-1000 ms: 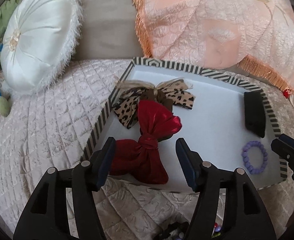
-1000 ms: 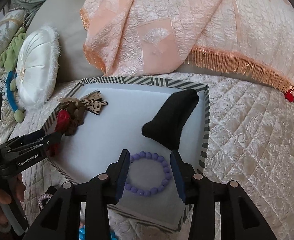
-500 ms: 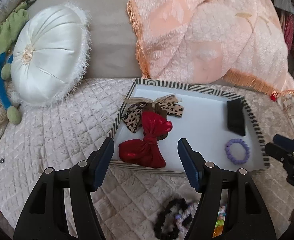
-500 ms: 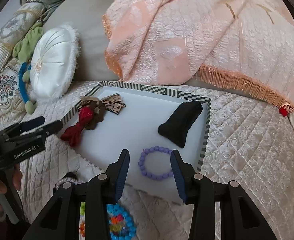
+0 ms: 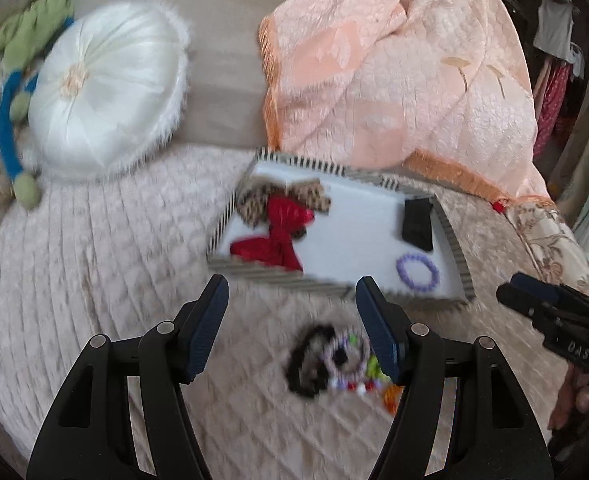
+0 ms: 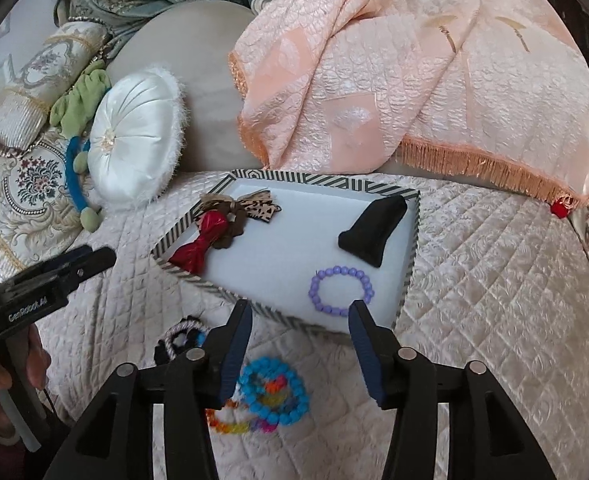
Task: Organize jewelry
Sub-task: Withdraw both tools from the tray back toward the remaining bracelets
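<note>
Both claws empty, left gripper (image 5: 292, 328) and right gripper (image 6: 299, 344) jaws apart, the right's just widening; beyond them the tray (image 6: 336, 182) already holds bows and purple bracelet (image 6: 341, 295), while below them the bead pile (image 6: 272, 396) waits.

Legible markings, two entries.

1. Left gripper (image 6: 90, 258), seen from the right wrist view: white lettering is running along the side of its black body, reading "GenRobot.AI".

2. Right gripper (image 5: 512, 286), seen from the left wrist view: white letters are showing on its black body, reading roughly "DAS"; motion blur is softening them, so the reading is remaining uncertain.

No other text is showing.
</note>
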Action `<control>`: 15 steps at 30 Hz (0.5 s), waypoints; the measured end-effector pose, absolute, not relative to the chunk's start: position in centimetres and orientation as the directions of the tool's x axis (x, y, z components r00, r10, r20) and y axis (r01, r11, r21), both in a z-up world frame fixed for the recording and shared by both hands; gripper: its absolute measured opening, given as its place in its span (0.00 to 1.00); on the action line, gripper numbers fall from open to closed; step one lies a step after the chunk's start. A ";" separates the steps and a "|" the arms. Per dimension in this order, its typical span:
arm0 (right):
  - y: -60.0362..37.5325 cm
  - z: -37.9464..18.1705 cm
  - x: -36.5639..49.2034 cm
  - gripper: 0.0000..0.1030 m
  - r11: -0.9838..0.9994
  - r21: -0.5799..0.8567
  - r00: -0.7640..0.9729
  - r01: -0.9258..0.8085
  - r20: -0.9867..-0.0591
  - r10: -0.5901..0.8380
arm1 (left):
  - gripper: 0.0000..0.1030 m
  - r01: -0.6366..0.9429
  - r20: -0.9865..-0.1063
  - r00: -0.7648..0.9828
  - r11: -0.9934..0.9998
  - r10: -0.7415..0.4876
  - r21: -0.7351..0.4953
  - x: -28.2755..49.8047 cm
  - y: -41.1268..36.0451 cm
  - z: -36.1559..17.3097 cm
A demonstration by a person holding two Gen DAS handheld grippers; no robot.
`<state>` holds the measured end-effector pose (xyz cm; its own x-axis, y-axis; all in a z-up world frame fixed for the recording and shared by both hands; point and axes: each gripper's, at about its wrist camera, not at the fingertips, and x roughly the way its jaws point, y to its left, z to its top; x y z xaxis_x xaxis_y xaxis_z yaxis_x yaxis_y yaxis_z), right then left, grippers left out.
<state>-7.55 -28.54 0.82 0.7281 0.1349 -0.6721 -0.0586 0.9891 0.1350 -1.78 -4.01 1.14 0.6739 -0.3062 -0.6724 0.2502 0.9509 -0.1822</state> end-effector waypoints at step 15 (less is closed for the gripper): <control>-28.8 -2.7 -10.5 0.48 0.974 0.222 0.663 -0.035 -0.724 0.188 | 0.65 0.218 -0.732 0.554 0.918 -0.397 -0.332 -3.4 -2.5 -2.0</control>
<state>-10.46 -28.84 -2.70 0.6631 0.1883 -0.7244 -0.0345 0.9745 0.2217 -3.44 -2.53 -1.99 0.5536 -0.3966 -0.7323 0.2185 0.9177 -0.3318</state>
